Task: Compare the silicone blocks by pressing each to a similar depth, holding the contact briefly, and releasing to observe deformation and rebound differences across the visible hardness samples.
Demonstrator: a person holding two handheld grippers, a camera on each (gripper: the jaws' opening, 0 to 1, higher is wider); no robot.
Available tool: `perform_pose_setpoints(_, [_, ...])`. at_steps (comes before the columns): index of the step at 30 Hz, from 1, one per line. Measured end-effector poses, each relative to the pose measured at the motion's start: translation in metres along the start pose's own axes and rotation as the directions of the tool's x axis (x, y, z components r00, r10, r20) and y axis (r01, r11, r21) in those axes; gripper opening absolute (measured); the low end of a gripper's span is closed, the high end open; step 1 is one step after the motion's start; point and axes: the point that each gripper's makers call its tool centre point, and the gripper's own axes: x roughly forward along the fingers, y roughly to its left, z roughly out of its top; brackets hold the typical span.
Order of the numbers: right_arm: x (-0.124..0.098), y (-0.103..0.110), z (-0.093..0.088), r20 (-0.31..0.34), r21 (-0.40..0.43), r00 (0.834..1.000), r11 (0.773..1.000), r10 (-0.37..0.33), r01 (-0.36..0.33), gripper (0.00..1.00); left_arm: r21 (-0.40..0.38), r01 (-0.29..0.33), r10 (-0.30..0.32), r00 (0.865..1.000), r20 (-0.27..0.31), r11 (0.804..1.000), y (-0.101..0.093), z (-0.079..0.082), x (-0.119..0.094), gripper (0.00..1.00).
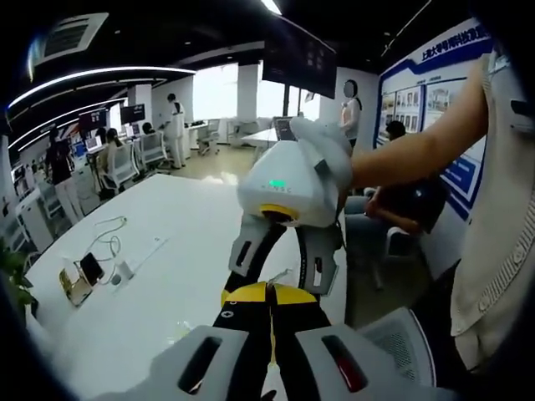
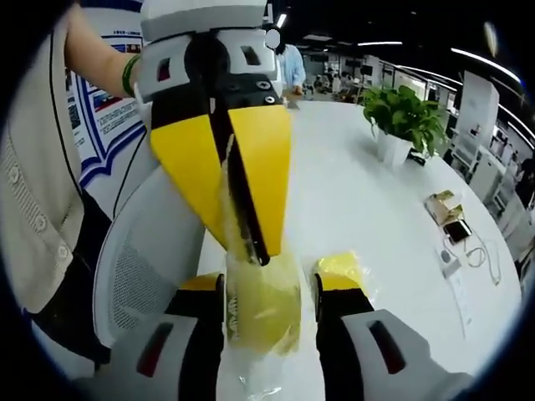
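My right gripper (image 2: 269, 313) is clamped on a silicone block (image 2: 261, 307) — translucent pale yellow, rectangular, glossy, in a clear crinkled wrapper. Its sides sit flush against both my pads. My left gripper (image 2: 242, 180) comes down onto the block's top end with its yellow wedge-shaped jaws together, tips pinching the block's upper edge or wrapper; I cannot tell which. In the left gripper view my own jaws (image 1: 269, 302) meet at the yellow tips, right against the right gripper's black fingers (image 1: 251, 251).

Both grippers hang over the near edge of a white table (image 2: 376, 200) — smooth, matte, long. Relative to the table: a potted plant (image 2: 405, 117) stands on its far part, a phone (image 2: 457, 230) on a stand with a white cable (image 2: 485, 251) lies toward one side, and a white mesh-backed chair (image 2: 138, 267) sits just off the near edge. The table surface around the block is open.
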Motion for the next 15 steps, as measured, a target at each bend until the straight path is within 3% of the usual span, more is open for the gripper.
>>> perform_pose_setpoints(12, [-0.024,-0.003,-0.012,0.067,0.083,0.993,0.992,-0.098,0.092,0.50,-0.046,-0.006,0.006,1.000,0.004,0.999,0.011,-0.008,0.007,0.00])
perform_pose_setpoints(15, [-0.031,-0.005,-0.018,0.089,0.137,0.987,0.983,-0.134,0.121,0.53,-0.069,-0.006,0.006,1.000,0.004,0.998,0.012,-0.009,0.011,0.00])
